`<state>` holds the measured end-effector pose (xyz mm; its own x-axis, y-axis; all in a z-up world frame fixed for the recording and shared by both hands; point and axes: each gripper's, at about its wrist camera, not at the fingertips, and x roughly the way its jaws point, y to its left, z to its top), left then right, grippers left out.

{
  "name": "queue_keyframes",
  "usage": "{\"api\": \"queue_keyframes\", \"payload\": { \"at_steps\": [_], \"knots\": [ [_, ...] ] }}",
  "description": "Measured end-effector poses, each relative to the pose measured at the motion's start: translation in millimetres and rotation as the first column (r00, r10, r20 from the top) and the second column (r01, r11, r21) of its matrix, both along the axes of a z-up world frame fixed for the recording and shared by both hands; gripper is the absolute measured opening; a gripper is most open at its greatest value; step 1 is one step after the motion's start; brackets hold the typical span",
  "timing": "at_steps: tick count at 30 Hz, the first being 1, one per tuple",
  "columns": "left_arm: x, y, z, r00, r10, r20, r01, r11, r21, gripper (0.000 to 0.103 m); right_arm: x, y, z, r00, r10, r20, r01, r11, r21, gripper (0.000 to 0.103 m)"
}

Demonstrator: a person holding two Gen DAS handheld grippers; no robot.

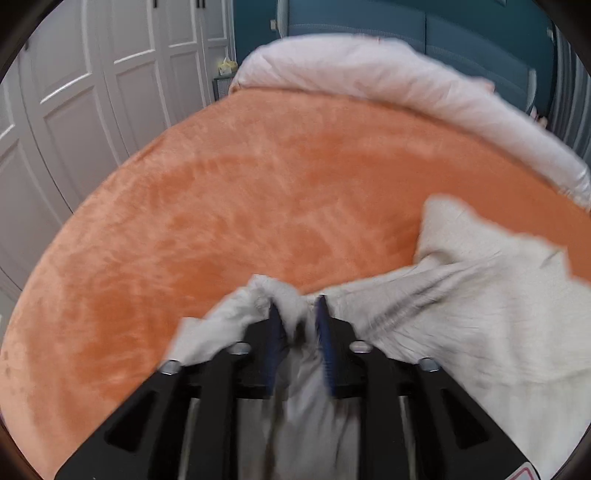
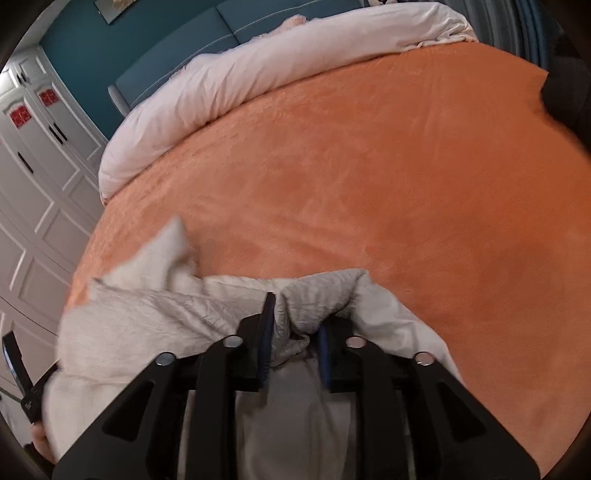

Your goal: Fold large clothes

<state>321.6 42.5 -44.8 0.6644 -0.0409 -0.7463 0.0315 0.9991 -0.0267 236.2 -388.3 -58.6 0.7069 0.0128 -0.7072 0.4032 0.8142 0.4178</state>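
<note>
A large pale beige garment [image 1: 461, 295] lies crumpled at the near edge of the orange bedspread [image 1: 277, 192]. My left gripper [image 1: 297, 314] points down at one bunched end of it. Its blue pads [image 1: 275, 332] stand apart, with a fold of cloth hanging loosely in the gap. In the right wrist view the same garment [image 2: 147, 314] spreads to the left. My right gripper [image 2: 295, 317] is over another bunched edge. A wad of fabric sits between its parted pads [image 2: 266, 332] and drapes over the right finger. The cloth under both grippers is hidden.
A rolled white duvet [image 2: 240, 81] lies across the far side of the bed, against a teal headboard [image 1: 424, 33]. White wardrobe doors [image 1: 92, 92] stand left of the bed. A hand and the other gripper's body [image 2: 26, 387] show at the lower left of the right wrist view.
</note>
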Motion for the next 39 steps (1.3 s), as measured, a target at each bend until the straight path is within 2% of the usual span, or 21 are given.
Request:
{"api": "queue_keyframes", "payload": {
  "at_steps": [1,2,5,8,11,13,17,19,23,39],
  "knots": [
    [-13,8,20,0.999,0.015,0.049,-0.014,1.000,-0.020,0.060,-11,0,14,0.999,0.002,0.040,-0.002,1.000,-0.002,0.030],
    [-25,14,37,0.995,0.028,0.098,-0.024,0.999,-0.040,0.066,-19,2,26,0.998,0.009,0.063,-0.008,1.000,-0.012,0.031],
    [-52,13,78,0.982,0.009,0.189,0.006,0.997,-0.075,0.068,-38,26,60,0.991,0.047,0.125,-0.033,0.993,-0.111,0.033],
    [-57,-23,86,0.980,-0.089,0.179,0.102,0.992,-0.068,0.070,-33,71,75,0.974,0.149,0.170,-0.119,0.978,-0.173,0.033],
    [-55,-67,69,0.974,-0.162,0.156,0.165,0.986,-0.009,0.070,-7,121,70,0.951,0.286,0.121,-0.247,0.933,-0.263,0.032],
    [-45,-90,46,0.978,-0.182,0.105,0.182,0.983,0.013,0.070,11,138,59,0.943,0.324,0.077,-0.288,0.909,-0.300,0.031],
    [-22,-108,5,0.988,-0.152,0.008,0.151,0.987,0.046,0.070,43,137,22,0.951,0.310,-0.010,-0.301,0.916,-0.266,0.028],
    [-16,-107,-9,0.989,-0.145,-0.019,0.145,0.989,0.029,0.075,47,130,3,0.953,0.301,-0.014,-0.297,0.930,-0.215,0.028],
    [-12,-104,-24,0.992,-0.125,-0.014,0.125,0.992,-0.003,0.079,47,131,-11,0.956,0.293,0.008,-0.286,0.938,-0.198,0.028],
    [-13,-118,-46,0.994,-0.101,0.041,0.097,0.992,0.074,0.082,45,140,-33,0.959,0.281,0.025,-0.267,0.933,-0.240,0.028]
  ]
}}
